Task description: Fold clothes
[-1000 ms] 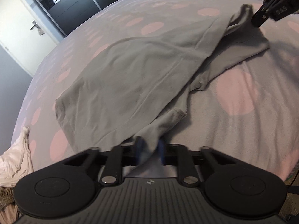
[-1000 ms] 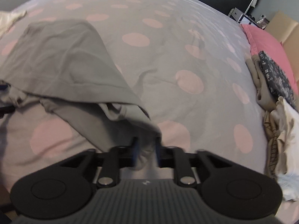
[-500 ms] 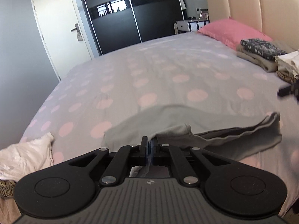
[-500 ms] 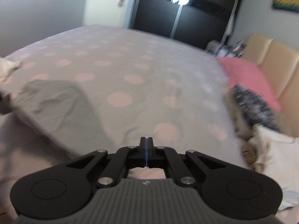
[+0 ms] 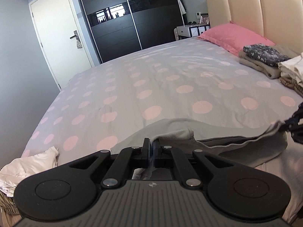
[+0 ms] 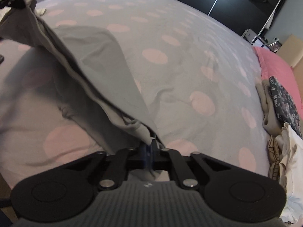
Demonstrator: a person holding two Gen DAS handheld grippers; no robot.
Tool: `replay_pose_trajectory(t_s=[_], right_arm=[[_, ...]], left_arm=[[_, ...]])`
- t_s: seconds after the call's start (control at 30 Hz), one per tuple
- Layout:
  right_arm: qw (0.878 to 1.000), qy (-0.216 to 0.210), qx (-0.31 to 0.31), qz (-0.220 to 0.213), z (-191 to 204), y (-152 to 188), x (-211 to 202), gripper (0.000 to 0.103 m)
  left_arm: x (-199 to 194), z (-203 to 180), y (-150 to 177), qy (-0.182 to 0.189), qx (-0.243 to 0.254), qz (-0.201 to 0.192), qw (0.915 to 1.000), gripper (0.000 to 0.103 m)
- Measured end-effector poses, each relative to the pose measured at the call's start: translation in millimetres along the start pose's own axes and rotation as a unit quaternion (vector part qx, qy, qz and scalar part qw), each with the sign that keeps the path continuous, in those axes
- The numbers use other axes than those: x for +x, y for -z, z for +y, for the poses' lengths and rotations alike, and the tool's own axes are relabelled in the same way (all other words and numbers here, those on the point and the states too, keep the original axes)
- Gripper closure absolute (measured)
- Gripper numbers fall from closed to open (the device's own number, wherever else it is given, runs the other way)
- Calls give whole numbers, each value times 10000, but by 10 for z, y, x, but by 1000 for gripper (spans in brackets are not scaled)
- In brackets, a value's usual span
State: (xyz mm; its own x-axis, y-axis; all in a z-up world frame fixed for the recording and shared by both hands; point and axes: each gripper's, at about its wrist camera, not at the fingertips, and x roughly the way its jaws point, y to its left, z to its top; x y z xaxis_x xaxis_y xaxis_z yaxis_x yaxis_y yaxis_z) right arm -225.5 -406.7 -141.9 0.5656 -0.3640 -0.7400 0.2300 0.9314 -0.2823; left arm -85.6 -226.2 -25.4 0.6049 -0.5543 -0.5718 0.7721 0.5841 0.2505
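Two grippers, the left gripper (image 5: 151, 144) and the right gripper (image 6: 149, 145); one grey garment (image 6: 98, 60) strung between them; one pink pillow (image 5: 234, 35); one white crumpled cloth (image 5: 28, 168) at the bed's edge; one dark patterned folded piece (image 5: 265, 54); one white door (image 5: 60, 30).

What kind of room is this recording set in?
A home bedroom: a wide bed with a padded headboard and pink pillow, plus a dark sliding-door wardrobe by a white door.
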Motion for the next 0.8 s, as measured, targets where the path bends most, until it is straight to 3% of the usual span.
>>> replay_pose_trajectory(t_s=[0.2,0.4,0.47,0.6,0.8], right_arm=[[9892,423,546,-1289,-268,-442,-690,100],[9543,888,537,-2802,-504,-1090,-1424,100],[9476,778,341,-3080,-497,-1275,-1563,100],[9539,226,19,-2992,-372,-1472,-1498,99],[9795,-195,-159,-1999,-114,-1270,-911,97]], left_arm=[[-358,401,-384,261,-237,-308,9989,102],[-913,495,-821,1019,-233,-886,9906,102],[-1043,483,-894,1393,-356,-998,9846,102],[-959,333,-820,1941,-546,-735,9767,102],[-465,68,-424,2358,-936,103,9672,102]])
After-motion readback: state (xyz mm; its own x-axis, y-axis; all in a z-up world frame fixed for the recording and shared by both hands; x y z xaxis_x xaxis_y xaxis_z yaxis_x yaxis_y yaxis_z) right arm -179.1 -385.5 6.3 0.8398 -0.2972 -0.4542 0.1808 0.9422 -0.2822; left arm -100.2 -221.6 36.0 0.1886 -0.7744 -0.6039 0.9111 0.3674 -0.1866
